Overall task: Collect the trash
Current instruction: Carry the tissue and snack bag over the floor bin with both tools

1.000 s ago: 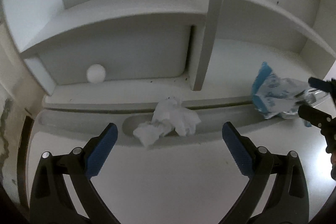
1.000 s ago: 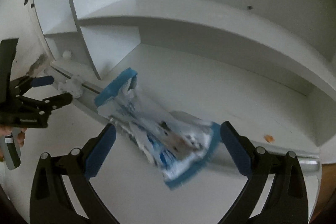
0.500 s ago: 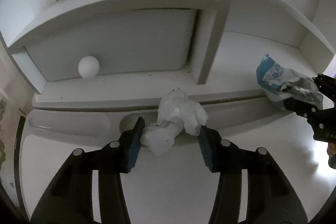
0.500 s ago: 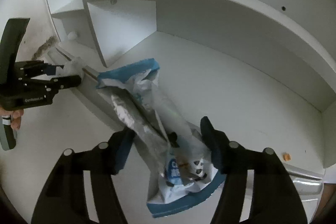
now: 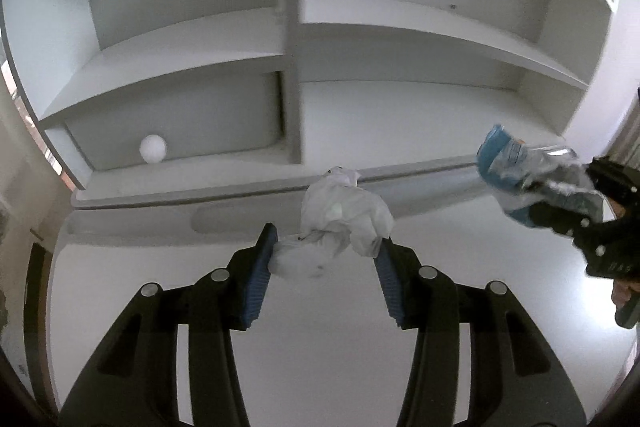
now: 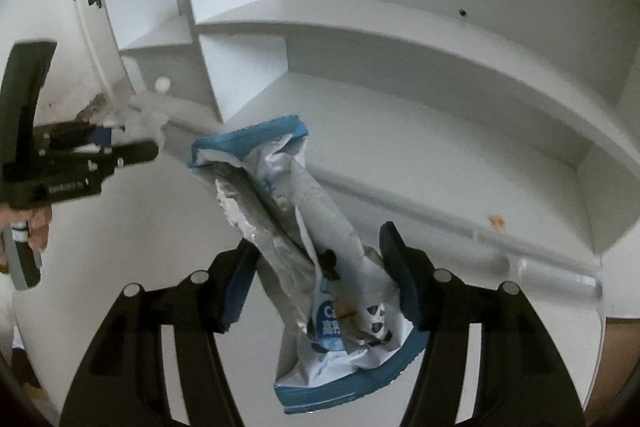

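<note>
My left gripper is shut on a crumpled white tissue and holds it above the white desk. My right gripper is shut on a crumpled blue and silver snack wrapper, lifted off the desk. In the left wrist view the wrapper and the right gripper show at the right edge. In the right wrist view the left gripper with the tissue shows at the left.
A white shelf unit with several compartments stands at the back of the desk. A small white ball sits in its lower left compartment. A small orange crumb lies on the right shelf floor.
Both grippers closed on their trash, the left on the tissue and the right on the wrapper, then lifted them up and back from the shelf edge.
</note>
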The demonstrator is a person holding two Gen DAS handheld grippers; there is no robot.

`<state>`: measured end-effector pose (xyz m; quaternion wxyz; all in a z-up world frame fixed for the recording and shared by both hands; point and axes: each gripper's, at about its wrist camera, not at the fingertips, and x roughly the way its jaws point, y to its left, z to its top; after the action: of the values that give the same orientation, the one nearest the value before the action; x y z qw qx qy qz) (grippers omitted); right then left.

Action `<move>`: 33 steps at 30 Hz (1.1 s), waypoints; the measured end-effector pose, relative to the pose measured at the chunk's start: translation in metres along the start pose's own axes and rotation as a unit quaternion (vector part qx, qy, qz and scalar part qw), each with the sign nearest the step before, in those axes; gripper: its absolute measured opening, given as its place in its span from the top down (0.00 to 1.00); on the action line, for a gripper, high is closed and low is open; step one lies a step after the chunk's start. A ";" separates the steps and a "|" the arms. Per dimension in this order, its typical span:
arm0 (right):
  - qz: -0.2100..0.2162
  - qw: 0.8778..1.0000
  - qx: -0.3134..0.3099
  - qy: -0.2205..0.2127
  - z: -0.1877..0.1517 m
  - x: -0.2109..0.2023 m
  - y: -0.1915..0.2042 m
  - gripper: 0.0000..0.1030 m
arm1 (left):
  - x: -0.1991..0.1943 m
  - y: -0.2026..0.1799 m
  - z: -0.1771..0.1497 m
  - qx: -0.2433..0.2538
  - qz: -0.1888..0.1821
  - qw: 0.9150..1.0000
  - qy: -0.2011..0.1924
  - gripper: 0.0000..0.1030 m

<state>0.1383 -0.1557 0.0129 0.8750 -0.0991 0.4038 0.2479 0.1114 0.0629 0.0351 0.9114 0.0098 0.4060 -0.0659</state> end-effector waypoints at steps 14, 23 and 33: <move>-0.130 0.968 0.211 -0.039 -0.170 -0.172 -0.119 0.42 | -0.044 -0.221 -0.029 0.163 -0.177 0.971 -0.012 0.54; -0.236 0.886 0.394 -0.064 -0.362 -0.319 -0.186 0.42 | -0.095 -0.434 -0.088 0.336 -0.314 0.888 -0.014 0.54; -0.190 0.775 0.603 -0.020 -0.586 -0.318 -0.225 0.42 | -0.091 -0.619 -0.265 0.481 -0.408 0.767 0.113 0.54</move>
<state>-0.3066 -0.6798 -0.1365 0.7930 0.3790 0.4257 -0.2152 -0.2234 -0.5218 -0.0531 0.6217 0.2879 0.3871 -0.6170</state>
